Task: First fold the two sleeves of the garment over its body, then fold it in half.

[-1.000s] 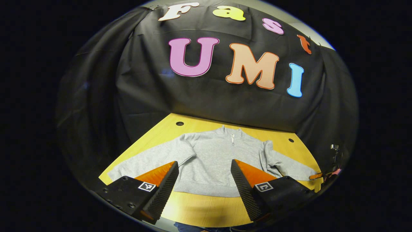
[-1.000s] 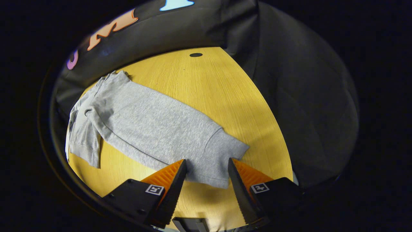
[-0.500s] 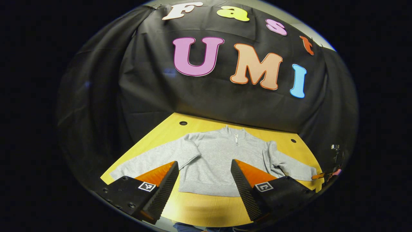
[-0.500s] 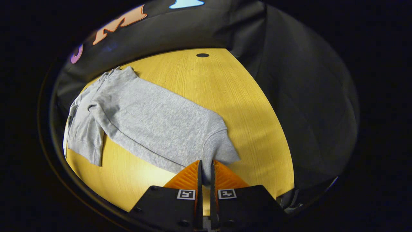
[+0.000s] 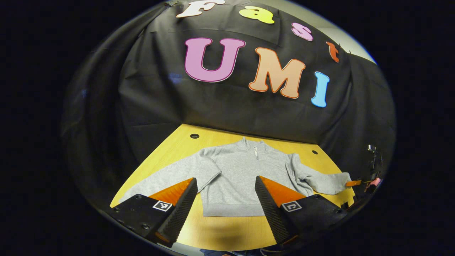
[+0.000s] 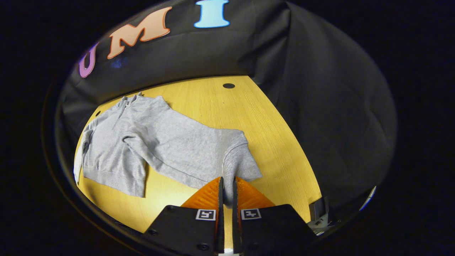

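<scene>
Yellow wood bench [image 6: 270, 142] carries the whole scene under black cloth walls. Nearest in the right gripper view, the right claw [image 6: 227, 185] is clamped on the cuff of the right sleeve [image 6: 199, 153]. In the left gripper view, the left claw [image 5: 225, 188] hangs with fingers wide apart above the bench's near edge. Beyond it, the grey sweatshirt [image 5: 238, 177] lies flat, collar toward the far wall.

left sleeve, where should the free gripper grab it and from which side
Grip the left sleeve at its cuff end, coming from the table's outer left edge. It lies flat and straight out from the body, so the end lifts easily. The left gripper hovers open.
</scene>
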`<state>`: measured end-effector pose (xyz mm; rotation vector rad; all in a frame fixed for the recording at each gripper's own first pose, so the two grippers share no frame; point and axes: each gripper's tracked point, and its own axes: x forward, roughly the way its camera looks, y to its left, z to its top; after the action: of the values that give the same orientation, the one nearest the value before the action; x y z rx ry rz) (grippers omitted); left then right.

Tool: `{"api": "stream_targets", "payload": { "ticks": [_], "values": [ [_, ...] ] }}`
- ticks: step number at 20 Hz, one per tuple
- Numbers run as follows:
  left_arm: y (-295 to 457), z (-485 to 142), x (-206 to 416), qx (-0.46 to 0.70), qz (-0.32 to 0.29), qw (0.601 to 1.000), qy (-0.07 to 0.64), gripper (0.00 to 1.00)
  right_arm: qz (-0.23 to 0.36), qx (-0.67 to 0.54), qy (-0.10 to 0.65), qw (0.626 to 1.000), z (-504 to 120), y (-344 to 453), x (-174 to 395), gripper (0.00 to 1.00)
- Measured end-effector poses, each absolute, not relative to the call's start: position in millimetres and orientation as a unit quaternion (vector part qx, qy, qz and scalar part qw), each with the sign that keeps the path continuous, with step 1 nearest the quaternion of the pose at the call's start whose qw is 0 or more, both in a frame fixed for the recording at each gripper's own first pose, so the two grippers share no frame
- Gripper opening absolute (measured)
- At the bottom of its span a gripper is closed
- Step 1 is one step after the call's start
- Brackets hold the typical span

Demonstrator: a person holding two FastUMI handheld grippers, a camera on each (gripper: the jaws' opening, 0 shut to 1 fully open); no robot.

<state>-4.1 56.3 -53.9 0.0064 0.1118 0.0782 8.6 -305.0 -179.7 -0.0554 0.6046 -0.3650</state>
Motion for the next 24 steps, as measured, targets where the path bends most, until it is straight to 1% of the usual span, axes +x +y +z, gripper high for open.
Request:
{"api": "stream_targets", "payload": {
  "ticks": [2, 6, 10, 15, 21, 24],
  "values": [
    [69.2, -48.9, -0.9, 0.019, 0.025, 0.998, 0.058, 0.95, -0.175, -0.028, 0.282, 0.943, -162.8, -273.3, 5.8, 0.11],
    [88.7, -38.3, 3.8, 0.041, -0.002, 0.998, 0.052, 0.95, -0.156, -0.030, 0.249, 0.955, -134.9, -208.4, 21.4, 0.11],
    [100.9, -40.0, -0.7, 0.046, -0.026, 0.997, 0.053, 0.95, -0.123, -0.026, 0.219, 0.968, -113.1, -136.6, 51.5, 0.11],
    [123.9, -45.6, -10.4, 0.033, -0.039, 0.997, 0.057, 0.95, -0.079, -0.021, 0.189, 0.979, -94.0, -50.4, 92.5, 0.11],
    [172.6, -66.8, -28.4, 0.014, -0.017, 0.997, 0.075, 0.95, -0.019, -0.026, 0.154, 0.988, -82.2, 55.4, 144.4, 0.11],
    [202.0, -81.3, -37.8, 0.005, 0.006, 0.996, 0.088, 0.95, 0.033, -0.012, 0.145, 0.989, -84.2, 125.2, 168.2, 0.11]
  ]
}}
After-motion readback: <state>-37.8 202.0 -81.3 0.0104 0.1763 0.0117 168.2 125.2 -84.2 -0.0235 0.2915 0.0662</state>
